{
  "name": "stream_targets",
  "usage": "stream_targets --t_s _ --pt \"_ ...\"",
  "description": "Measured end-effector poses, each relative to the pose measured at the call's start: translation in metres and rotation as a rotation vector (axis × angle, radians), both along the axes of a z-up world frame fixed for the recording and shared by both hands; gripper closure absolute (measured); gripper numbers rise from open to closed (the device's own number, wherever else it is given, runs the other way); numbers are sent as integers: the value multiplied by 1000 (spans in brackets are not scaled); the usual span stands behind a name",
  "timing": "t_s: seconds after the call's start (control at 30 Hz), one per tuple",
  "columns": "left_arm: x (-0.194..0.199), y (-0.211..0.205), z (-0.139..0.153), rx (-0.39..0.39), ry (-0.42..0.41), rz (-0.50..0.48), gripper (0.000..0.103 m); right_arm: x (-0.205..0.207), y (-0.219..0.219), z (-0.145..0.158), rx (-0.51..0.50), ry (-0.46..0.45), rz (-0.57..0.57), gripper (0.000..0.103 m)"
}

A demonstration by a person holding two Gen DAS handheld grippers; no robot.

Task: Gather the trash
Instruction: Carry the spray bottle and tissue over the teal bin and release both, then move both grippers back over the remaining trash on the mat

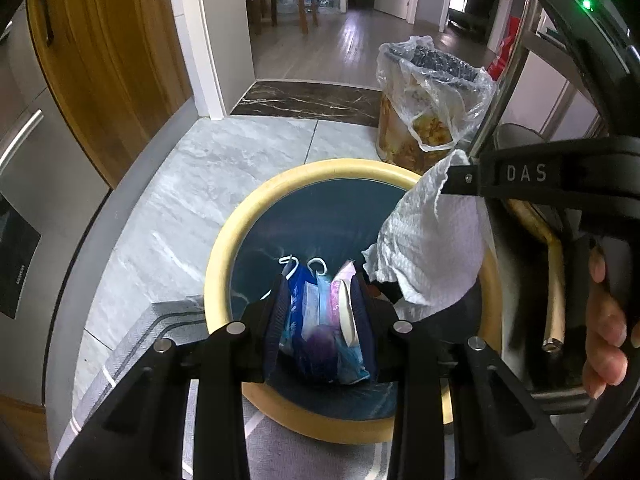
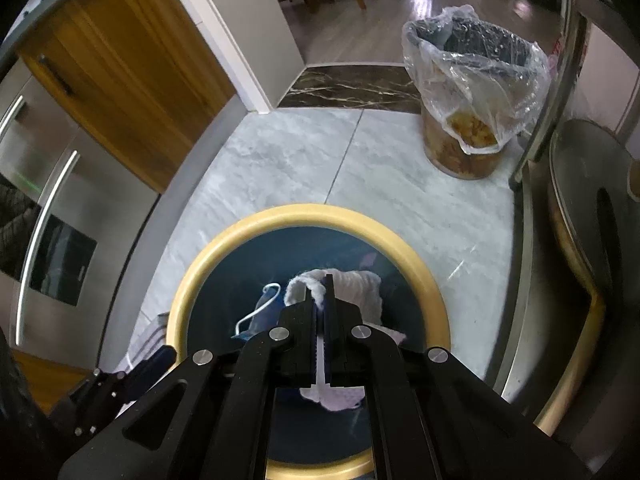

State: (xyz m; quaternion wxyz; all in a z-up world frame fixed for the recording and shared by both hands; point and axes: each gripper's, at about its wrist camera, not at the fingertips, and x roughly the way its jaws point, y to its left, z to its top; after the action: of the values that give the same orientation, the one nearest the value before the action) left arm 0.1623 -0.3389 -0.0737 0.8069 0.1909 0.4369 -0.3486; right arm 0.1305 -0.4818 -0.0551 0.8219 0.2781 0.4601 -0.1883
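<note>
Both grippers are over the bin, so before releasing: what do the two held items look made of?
Left gripper holds a bundle of face masks: soft nonwoven fabric, white elastic loops. Right gripper pinches a paper towel: white, matte, embossed, crumpled. Both look light.

Inspector A: What is the matte black, two-fingered left gripper [image 1: 320, 300] showing?

Inspector B: Angular black linkage arms are carrying round silver pivot pins; ribbed dark blue pads are lining the fingers.

Inspector A: And the matching black right gripper [image 2: 320, 292]?

Inspector B: White letters "DAS" are showing on its side, and a green light is glowing on the housing above. Four silver pins are visible.
</note>
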Motion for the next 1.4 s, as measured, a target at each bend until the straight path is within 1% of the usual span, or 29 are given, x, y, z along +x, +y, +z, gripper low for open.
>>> stream_targets --t_s 0.13,0.23,0.27,0.33,0.37,0.4,0.43,0.47,0.5,0.53,0.57,0.6,0.63,0.67,0.7,0.83,0.93,1.0,1.17,1.27,1.4 --pt "0 2 1 0 -9 12 61 1 1 0 -3 -3 7 99" --pt "-3 12 4 -8 -10 33 58 2 3 0 -5 -5 20 97" --pt "-4 16 5 -10 -11 40 54 2 3 0 -7 -5 22 92" --pt "-7 25 9 -13 -22 57 48 3 4 0 -4 -6 25 83" --pt "-8 29 11 -13 -26 65 45 3 4 1 -1 -10 25 76" --pt "-9 32 12 -14 -28 73 43 3 5 2 0 -14 27 71" --pt "-10 39 15 -13 -36 94 33 2 5 3 -3 -16 28 68" --pt "-10 43 16 -14 -46 113 23 2 6 4 -8 -20 29 61" --pt "-11 48 18 -18 -57 128 19 2 6 5 -10 -22 31 53" --pt "-13 54 21 -24 -70 151 13 1 6 5 -11 -25 32 48" --pt "-13 60 23 -28 -80 169 10 0 6 6 -10 -32 29 40" --pt "-14 65 26 -31 -89 185 9 -1 6 8 -10 -36 25 33" --pt "-15 71 29 -34 -99 203 7 -3 7 10 -16 -40 24 30" --pt "-15 75 31 -34 -109 216 6 -4 8 12 -23 -45 26 24" --pt "-16 78 33 -31 -117 228 6 -6 12 15 -38 -56 36 22" --pt "-20 93 44 -31 -136 274 6 -9 25 24 -93 -66 74 19" --pt "-26 101 55 -42 -153 278 6 -16 35 35 -120 -85 90 17" --pt "-31 108 61 -50 -159 278 6 -21 38 40 -124 -98 87 14" --pt "-45 126 75 -63 -167 298 6 -33 50 52 -109 -132 82 13" --pt "-55 140 84 -63 -169 299 6 -40 66 59 -134 -149 118 12" --pt "-70 170 98 -71 -191 317 6 -50 95 69 -166 -170 208 12"
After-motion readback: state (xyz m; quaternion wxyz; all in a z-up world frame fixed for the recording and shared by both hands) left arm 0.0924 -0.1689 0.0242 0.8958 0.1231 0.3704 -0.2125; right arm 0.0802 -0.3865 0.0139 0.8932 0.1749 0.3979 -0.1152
